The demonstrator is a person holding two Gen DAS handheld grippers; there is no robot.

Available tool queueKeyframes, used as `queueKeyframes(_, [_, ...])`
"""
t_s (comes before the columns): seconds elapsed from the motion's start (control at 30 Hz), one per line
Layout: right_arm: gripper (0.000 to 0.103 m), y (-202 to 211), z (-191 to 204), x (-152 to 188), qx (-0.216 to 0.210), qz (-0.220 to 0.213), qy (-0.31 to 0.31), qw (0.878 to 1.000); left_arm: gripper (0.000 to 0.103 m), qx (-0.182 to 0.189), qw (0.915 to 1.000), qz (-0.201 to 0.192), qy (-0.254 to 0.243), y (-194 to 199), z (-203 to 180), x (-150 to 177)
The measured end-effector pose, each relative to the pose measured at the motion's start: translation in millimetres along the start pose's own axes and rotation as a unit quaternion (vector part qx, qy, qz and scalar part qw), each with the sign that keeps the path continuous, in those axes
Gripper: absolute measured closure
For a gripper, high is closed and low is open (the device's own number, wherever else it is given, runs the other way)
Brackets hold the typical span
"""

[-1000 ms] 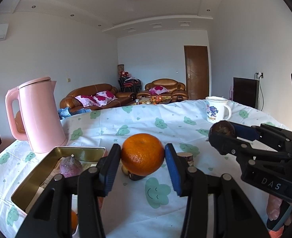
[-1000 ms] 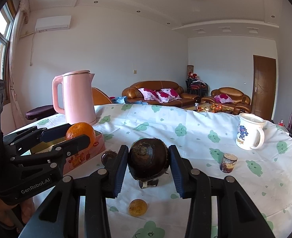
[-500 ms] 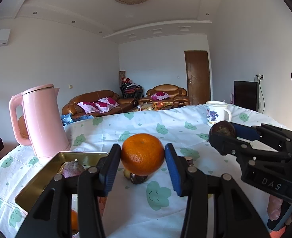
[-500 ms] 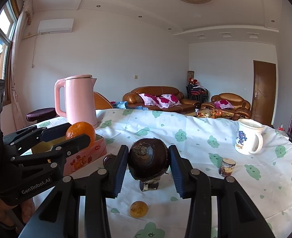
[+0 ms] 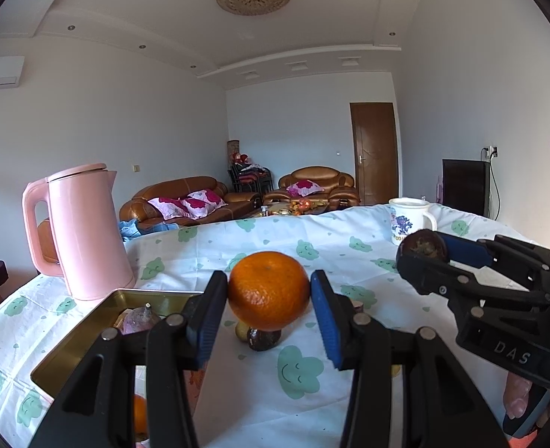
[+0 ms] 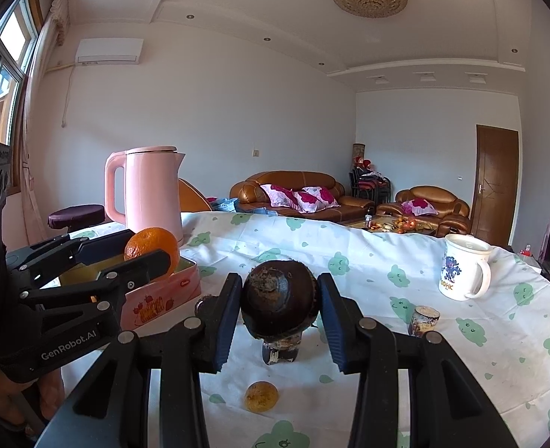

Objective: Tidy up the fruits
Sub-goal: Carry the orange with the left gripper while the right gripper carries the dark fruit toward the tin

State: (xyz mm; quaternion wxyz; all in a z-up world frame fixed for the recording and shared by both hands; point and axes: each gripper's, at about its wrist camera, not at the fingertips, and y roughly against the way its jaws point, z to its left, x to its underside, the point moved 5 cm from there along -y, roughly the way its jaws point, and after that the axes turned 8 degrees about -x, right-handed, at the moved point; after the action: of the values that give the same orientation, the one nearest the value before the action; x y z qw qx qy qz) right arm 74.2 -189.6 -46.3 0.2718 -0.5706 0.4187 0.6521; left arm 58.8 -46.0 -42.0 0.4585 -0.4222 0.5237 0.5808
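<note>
A round orange (image 5: 269, 291) hangs above the table, and my left gripper (image 5: 269, 300) is shut on it between its blue pads. In the right wrist view the same orange (image 6: 152, 248) sits at the tip of the left gripper (image 6: 150, 252), over the pink tin (image 6: 163, 295). My right gripper (image 6: 279, 308) is shut on a dark brown round fruit (image 6: 278, 300), also held off the table. The tin's gold inside (image 5: 88, 330) holds a purplish fruit (image 5: 138, 321). A small yellow fruit (image 6: 261, 395) and a dark stubby piece (image 6: 280, 351) lie on the cloth below.
A pink kettle (image 6: 152, 194) stands behind the tin. A white mug (image 6: 461, 272) is at the far right, with a small jar (image 6: 423, 320) in front of it. The cloud-print tablecloth (image 6: 368, 261) covers the table, and sofas stand beyond its far edge.
</note>
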Motion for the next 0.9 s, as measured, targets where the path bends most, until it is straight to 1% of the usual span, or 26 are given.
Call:
queueKeyframes(0.2, [0.06, -4, 2, 0, 0.002, 0.008, 0.007, 1.0, 0.055, 0.0, 1.0, 0.003, 0.007, 0, 3, -1])
queueKeyframes(0.4, [0.06, -12, 7, -2, -0.005, 0.019, 0.016, 1.0, 0.055, -0.006, 0.9999, 0.007, 0.013, -1, 10, -3])
queueKeyframes(0.63, [0.06, -19, 15, -12, -0.013, 0.022, 0.026, 0.999, 0.055, -0.008, 0.9996, 0.013, 0.026, -1, 20, -3])
queueKeyframes(0.9, [0.06, -32, 30, -21, -0.031, 0.027, 0.043, 0.998, 0.055, -0.024, 0.999, 0.017, 0.035, 0, 35, -5])
